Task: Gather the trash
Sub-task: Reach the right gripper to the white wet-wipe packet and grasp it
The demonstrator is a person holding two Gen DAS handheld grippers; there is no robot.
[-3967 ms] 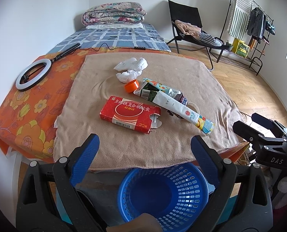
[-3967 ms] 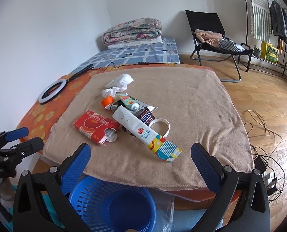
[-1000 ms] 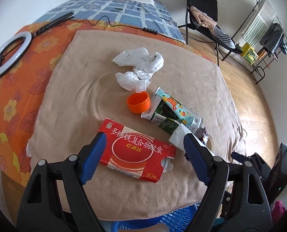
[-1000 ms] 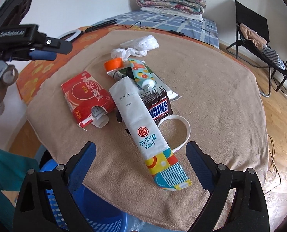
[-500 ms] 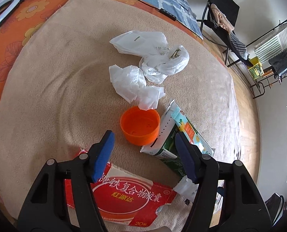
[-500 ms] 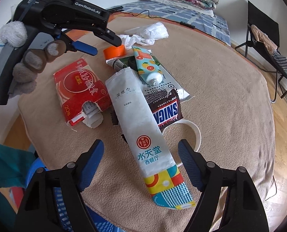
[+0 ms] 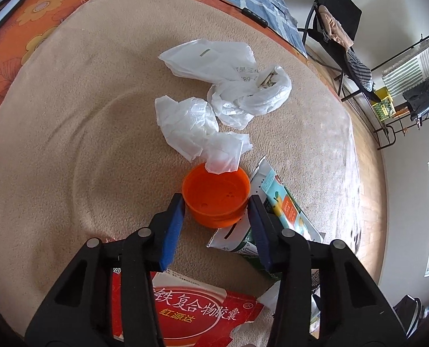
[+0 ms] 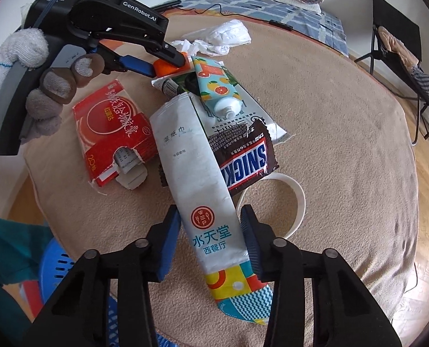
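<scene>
Jaws flanking orange cup (image 7: 216,195), wet-wipe packet (image 8: 198,185).

Orange cap (image 7: 216,195) upright, open side up, crumpled white tissue (image 7: 195,128) draped over far rim. Long white wet-wipe packet (image 8: 198,190) lies flat (colourful end nearest), overlapping Snickers wrapper (image 8: 243,160). Torn red box (image 8: 113,133) beside.
</scene>
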